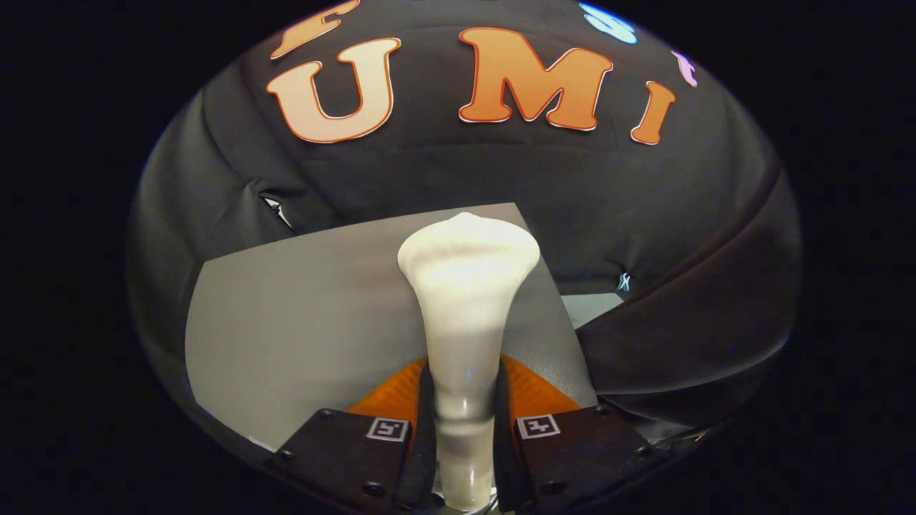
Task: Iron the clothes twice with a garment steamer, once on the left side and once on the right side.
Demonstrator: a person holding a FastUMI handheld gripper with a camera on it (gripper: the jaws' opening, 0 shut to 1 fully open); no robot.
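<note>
Closed tight on the slim neck of the garment steamer [465, 286], the tongs [464, 415] are holding it over the grey table [300, 329], where that smooth handle risks twisting or slipping.

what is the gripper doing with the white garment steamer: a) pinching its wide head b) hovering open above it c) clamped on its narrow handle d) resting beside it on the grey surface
c: the gripper has both fingers pressed on the narrow handle of the white garment steamer, whose wide head flares out beyond them.

Grey tabletop [300, 322], black cloth wall [444, 172] behind & at right.
</note>
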